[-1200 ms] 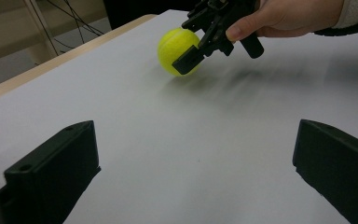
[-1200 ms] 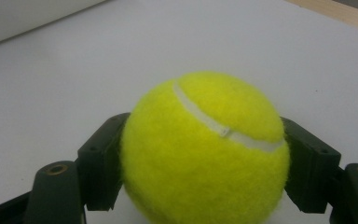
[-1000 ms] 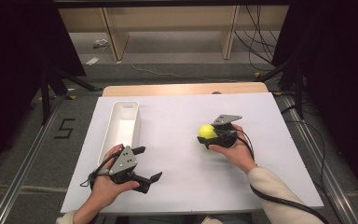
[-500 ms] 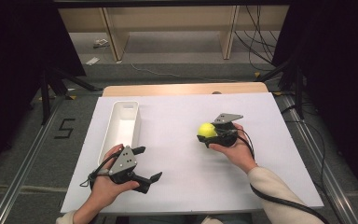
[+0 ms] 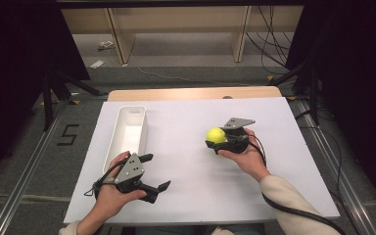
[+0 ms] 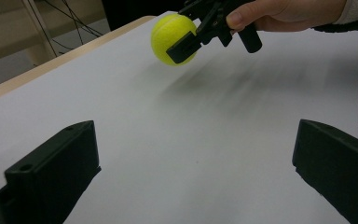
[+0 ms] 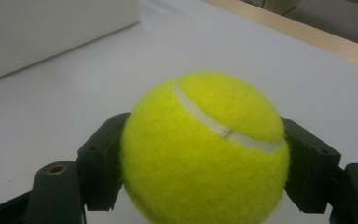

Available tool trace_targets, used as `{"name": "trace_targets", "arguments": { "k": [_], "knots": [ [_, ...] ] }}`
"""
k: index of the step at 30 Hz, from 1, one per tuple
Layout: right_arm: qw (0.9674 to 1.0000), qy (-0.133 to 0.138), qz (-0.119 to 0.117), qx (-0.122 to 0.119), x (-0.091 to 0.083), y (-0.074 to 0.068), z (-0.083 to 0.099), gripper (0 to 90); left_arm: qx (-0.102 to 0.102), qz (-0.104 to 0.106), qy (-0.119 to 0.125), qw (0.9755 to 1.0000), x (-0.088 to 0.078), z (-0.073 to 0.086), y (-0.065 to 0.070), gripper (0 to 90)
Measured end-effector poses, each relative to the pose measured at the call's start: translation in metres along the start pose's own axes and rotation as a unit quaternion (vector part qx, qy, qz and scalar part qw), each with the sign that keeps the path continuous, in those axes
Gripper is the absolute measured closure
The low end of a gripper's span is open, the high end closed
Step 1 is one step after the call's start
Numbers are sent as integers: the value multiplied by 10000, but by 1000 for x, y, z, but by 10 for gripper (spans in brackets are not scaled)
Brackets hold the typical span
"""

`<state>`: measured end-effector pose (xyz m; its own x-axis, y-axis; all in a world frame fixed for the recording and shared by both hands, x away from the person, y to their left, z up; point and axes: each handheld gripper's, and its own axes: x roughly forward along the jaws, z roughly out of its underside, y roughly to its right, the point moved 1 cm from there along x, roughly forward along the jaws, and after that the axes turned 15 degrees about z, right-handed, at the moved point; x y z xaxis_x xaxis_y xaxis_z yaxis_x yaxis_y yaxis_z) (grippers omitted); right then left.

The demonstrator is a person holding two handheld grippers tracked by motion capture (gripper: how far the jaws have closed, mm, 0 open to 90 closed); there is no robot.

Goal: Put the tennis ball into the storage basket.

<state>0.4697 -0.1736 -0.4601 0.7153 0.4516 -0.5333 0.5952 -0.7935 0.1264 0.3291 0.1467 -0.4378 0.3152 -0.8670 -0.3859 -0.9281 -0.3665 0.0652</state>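
Right gripper (image 5: 219, 142) clamps tennis ball (image 5: 216, 135) by its sides, lifted just above white table (image 5: 186, 122), left gripper (image 5: 149, 171) idle with jaws wide apart; fuzzy round ball could squirt out if grip slackens.

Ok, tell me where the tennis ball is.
In the high view the tennis ball sits clamped in the right gripper, right of centre above the white table, well right of the white bin.

Each black hand-held gripper (image 5: 156, 178) carries a grey three-cornered plate, trailing black cable; sleeves cream.
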Motion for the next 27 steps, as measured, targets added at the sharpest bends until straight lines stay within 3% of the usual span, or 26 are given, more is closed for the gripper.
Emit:
{"name": "trace_targets", "arguments": {
  "k": [27],
  "knots": [
    [9996, 265, -52, 3, -5, -6, -13, 267, 4, 8, -2, 10000, 0, 0, 0, 0]
  ]
}}
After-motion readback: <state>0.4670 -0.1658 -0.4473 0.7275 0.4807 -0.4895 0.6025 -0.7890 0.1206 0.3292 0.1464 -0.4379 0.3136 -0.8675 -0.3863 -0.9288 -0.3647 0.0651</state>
